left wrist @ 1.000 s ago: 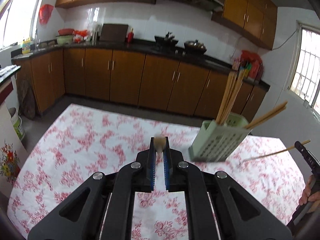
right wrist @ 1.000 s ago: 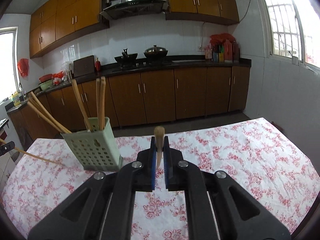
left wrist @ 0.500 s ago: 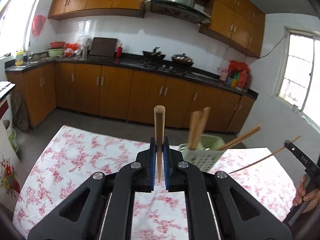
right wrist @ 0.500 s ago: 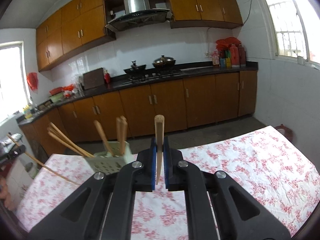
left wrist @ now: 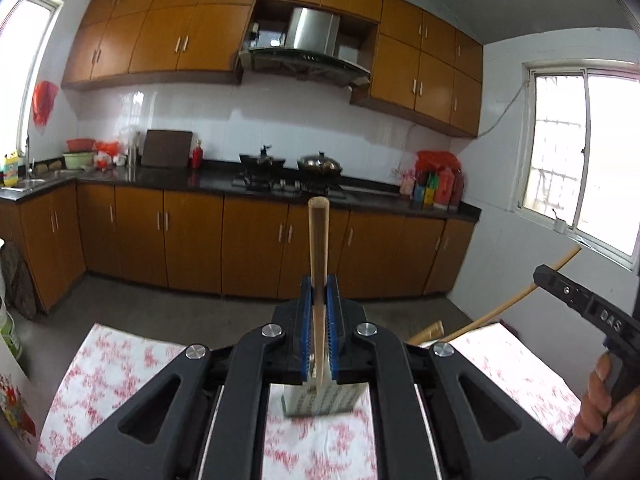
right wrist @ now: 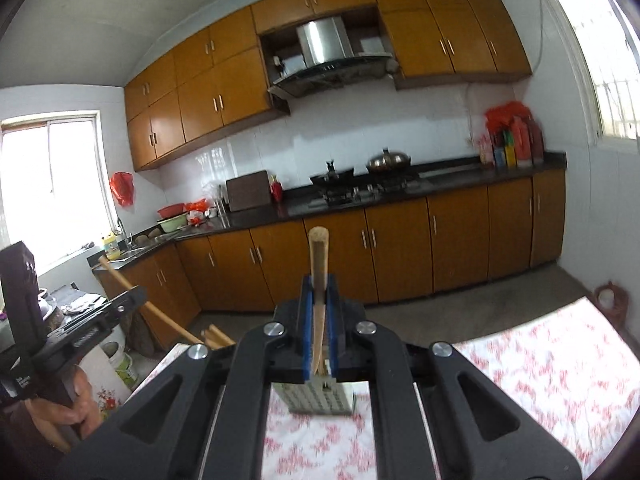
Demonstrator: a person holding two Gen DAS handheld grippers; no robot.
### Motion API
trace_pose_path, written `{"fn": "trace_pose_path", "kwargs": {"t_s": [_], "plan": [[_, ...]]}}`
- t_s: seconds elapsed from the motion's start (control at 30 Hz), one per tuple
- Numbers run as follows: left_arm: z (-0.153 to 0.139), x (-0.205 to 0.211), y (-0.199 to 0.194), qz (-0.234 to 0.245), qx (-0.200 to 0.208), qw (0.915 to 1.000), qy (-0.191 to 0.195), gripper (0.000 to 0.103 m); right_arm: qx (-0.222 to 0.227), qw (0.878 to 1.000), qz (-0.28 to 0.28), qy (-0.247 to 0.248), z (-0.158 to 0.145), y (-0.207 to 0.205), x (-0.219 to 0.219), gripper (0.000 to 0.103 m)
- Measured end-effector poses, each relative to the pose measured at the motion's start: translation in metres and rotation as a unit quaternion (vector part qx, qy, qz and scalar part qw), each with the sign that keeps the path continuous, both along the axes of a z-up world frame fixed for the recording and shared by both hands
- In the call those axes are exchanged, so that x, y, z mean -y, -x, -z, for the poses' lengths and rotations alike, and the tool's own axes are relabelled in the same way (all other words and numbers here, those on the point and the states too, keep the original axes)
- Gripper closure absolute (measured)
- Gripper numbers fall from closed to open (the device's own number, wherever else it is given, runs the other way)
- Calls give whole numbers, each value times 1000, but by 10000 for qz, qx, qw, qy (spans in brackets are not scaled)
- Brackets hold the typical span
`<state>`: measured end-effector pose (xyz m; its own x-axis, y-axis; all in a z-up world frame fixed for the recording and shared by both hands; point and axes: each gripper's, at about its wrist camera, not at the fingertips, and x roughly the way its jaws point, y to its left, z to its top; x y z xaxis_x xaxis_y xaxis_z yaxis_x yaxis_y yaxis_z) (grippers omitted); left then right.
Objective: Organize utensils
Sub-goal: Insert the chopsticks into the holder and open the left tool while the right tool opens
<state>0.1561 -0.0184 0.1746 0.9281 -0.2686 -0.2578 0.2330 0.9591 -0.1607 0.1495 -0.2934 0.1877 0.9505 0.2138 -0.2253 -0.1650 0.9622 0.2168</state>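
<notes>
Both grippers had come up a fair bit since the earlier shots, so the flowered tablecloth [left wrist: 128, 364] sank toward the bottom of each view and the kitchen cabinets [left wrist: 192, 240] filled the middle. The green holder [left wrist: 320, 398] that used to sit off to the side had ended up right under the fingers in both cameras, mostly hidden behind the black frame.

Left gripper [left wrist: 319, 320] was clamped tight on a wooden chopstick [left wrist: 318, 248], blue pads pinching it, with the stick poking up past the tips toward the counter [left wrist: 360, 196]. Right gripper [right wrist: 319, 320] was doing the same thing with its own wooden stick [right wrist: 318, 256], jaws fully squeezed on it.

From the left camera you could see the other handle [left wrist: 588, 308] at the right edge with a hand [left wrist: 604, 400] wrapped around it, and its stick angling up toward the window. A couple more stick ends [left wrist: 430, 330] peeked out beside the frame, and I couldn't tell exactly how they sat in the holder. The cloth looked smeared with motion blur.
</notes>
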Motion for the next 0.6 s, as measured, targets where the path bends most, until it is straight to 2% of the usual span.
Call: {"fn": "trace_pose_path", "kwargs": {"t_s": [0.17, 0.3, 0.6], "plan": [[3, 6, -25, -171, -16, 9996, 222, 96, 38, 9996, 154, 226, 3, -26, -17, 96], [17, 11, -45, -237, -105, 9995, 164, 96, -63, 9997, 132, 195, 16, -48, -24, 96], [44, 14, -64, -213, -388, 9990, 93, 96, -411, 9987, 69, 298, 50, -92, -34, 96]]}}
